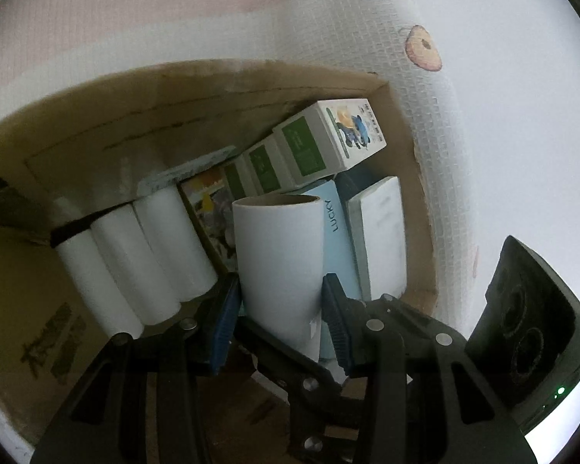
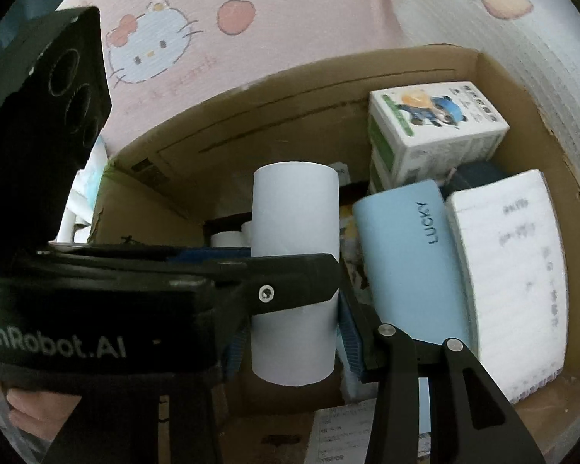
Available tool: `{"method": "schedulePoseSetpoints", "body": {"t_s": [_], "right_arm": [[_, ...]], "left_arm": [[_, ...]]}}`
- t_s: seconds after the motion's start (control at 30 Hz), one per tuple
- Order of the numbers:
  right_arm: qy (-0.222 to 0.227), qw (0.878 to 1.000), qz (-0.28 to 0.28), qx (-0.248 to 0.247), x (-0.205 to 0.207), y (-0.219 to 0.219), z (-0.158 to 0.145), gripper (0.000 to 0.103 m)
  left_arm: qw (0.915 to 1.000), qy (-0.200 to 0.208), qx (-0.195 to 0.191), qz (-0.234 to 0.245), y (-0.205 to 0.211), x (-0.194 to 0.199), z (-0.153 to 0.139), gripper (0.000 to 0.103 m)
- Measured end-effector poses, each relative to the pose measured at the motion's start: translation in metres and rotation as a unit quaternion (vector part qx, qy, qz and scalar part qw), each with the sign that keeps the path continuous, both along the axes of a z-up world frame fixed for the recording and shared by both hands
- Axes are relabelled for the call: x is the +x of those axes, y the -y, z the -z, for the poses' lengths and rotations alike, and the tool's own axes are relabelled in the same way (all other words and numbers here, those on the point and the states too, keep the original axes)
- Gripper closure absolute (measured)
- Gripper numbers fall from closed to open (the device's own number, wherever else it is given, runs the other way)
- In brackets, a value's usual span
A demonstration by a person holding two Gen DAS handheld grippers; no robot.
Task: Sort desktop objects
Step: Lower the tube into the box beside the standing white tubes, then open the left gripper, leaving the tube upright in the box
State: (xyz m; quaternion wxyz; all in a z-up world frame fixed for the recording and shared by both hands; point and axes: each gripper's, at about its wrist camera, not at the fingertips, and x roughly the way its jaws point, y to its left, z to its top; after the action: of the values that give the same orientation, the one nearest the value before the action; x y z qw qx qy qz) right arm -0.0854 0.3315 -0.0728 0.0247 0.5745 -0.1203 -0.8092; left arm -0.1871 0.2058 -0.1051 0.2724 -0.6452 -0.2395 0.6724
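Note:
A white paper roll (image 1: 278, 263) (image 2: 294, 224) hangs upright over an open cardboard box (image 1: 108, 123) (image 2: 290, 96). My left gripper (image 1: 280, 321) is shut on it, a blue pad pressed on each side. In the right wrist view the left gripper's black body (image 2: 96, 309) crosses in front, with one finger lying across the roll. My right gripper (image 2: 294, 340) is shut on the roll's lower part; its right pad (image 2: 350, 332) shows clearly, while the left one is mostly hidden behind the left gripper.
Inside the box lie three white rolls (image 1: 135, 259), green-and-white cartons (image 1: 328, 139) (image 2: 437, 127), a light blue LUCKY box (image 1: 336, 239) (image 2: 406, 255) and a white pad (image 1: 382, 232) (image 2: 510, 270). A pink cartoon mat (image 2: 212, 38) lies under the box. A hand (image 2: 31, 406) grips the left gripper's handle.

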Motion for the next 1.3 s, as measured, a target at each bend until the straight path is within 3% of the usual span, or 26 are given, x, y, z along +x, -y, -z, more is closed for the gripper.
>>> {"method": "schedulePoseSetpoints", "body": {"t_s": [0.13, 0.23, 0.3, 0.47, 0.57, 0.7, 0.83, 0.93, 1.07, 1.17, 1.3], "right_arm": [[-0.002, 1.0, 0.006, 0.006, 0.003, -0.008, -0.003, 0.063], [-0.013, 1.0, 0.004, 0.005, 0.008, -0.012, -0.01, 0.063], [-0.021, 1.0, 0.005, 0.011, 0.011, -0.014, -0.016, 0.063], [-0.027, 0.998, 0.008, 0.054, 0.014, -0.015, -0.021, 0.063], [-0.027, 0.997, 0.016, 0.07, 0.015, -0.019, -0.022, 0.063], [-0.028, 0.996, 0.016, 0.078, 0.018, -0.021, -0.026, 0.063], [-0.032, 0.992, 0.021, 0.121, 0.015, -0.023, -0.033, 0.063], [-0.032, 0.991, 0.021, 0.132, 0.009, -0.023, -0.037, 0.063], [-0.03, 0.99, 0.023, 0.137, 0.013, -0.025, -0.039, 0.063], [-0.025, 0.989, 0.021, 0.144, 0.022, -0.022, -0.034, 0.063], [-0.018, 0.988, 0.024, 0.149, 0.022, -0.022, -0.031, 0.063]], "left_arm": [[0.9999, 0.012, 0.0, -0.006, -0.005, -0.004, 0.007, 0.056], [0.9988, 0.015, -0.042, -0.02, -0.005, -0.008, 0.016, 0.057], [0.9984, 0.044, -0.019, -0.03, -0.002, -0.011, 0.024, 0.057], [0.9971, 0.052, -0.028, -0.048, -0.004, -0.018, 0.031, 0.057], [0.9963, 0.04, -0.053, -0.054, -0.008, -0.021, 0.031, 0.057], [0.995, 0.031, -0.053, -0.078, -0.006, -0.018, 0.031, 0.057], [0.9871, 0.026, -0.042, -0.152, 0.002, -0.004, 0.03, 0.057], [0.9842, 0.027, -0.047, -0.168, 0.001, 0.003, 0.033, 0.057], [0.9746, 0.07, -0.041, -0.209, 0.012, 0.003, 0.046, 0.057], [0.9754, 0.057, -0.044, -0.208, 0.009, 0.003, 0.047, 0.057], [0.9733, 0.083, -0.032, -0.212, 0.007, -0.004, 0.058, 0.057]]}}
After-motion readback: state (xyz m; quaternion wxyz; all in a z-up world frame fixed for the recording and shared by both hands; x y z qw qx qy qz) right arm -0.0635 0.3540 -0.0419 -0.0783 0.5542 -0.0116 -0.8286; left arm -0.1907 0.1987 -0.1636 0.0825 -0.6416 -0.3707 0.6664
